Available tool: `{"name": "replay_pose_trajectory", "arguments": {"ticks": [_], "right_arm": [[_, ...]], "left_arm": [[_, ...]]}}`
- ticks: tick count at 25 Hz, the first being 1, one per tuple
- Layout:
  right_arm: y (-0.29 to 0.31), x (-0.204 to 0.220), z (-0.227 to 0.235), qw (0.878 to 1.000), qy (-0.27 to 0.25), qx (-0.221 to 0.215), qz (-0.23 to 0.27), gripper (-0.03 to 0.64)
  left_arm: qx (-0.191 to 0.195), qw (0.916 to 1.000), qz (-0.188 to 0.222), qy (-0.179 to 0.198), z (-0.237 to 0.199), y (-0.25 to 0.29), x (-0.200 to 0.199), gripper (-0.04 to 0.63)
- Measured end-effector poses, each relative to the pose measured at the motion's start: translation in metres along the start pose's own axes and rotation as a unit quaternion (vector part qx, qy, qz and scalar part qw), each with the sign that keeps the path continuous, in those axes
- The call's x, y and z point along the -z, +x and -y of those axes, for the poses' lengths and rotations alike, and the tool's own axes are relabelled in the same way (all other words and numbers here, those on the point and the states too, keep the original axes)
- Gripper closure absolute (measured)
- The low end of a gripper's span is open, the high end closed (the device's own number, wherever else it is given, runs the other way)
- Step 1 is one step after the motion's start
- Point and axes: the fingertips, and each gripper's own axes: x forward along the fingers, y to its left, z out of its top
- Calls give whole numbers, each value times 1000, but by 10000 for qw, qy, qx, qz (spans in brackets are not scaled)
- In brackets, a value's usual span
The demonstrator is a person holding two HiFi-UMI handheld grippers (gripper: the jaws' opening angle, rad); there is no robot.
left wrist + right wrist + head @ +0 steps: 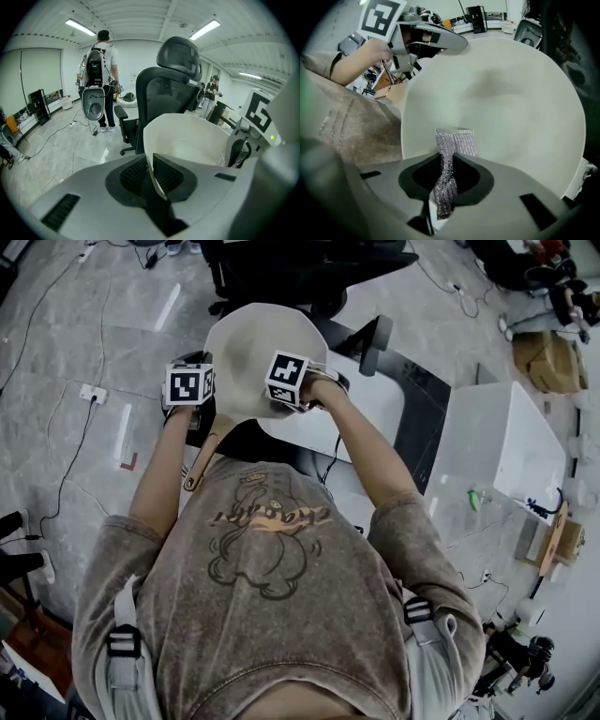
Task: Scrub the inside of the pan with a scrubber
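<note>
Cream pan (501,103) held tilted in the air, its thin rim pinched between the left gripper (152,174) jaws, right gripper (446,178) clamped on a silver mesh scrubber (454,143), scrubber's free end just ahead of those jaws, inside the pan against its pale inner wall

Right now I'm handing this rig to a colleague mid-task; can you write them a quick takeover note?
Left hand-held gripper: shut on the rim of the cream round pan, holding it tilted in the air.
Right hand-held gripper: shut on the silvery mesh scrubber, its free end at the pan's inner wall.
Done: both grips are set. How much has been scrubbed can't be told.
Left: scrub the pan's inside.
</note>
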Motion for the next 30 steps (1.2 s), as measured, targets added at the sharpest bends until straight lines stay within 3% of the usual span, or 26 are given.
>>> {"name": "replay_pose_trajectory", "arguments": {"ticks": [17, 30], "right_arm": [[4, -46, -37, 9956, -8, -729, 594, 534], [11, -101, -34, 9881, 175, -804, 1295, 531]], "left_arm": [[-94, 9999, 25, -59, -1, 0, 1, 540], [-78, 9999, 28, -92, -1, 0, 1, 540]]}}
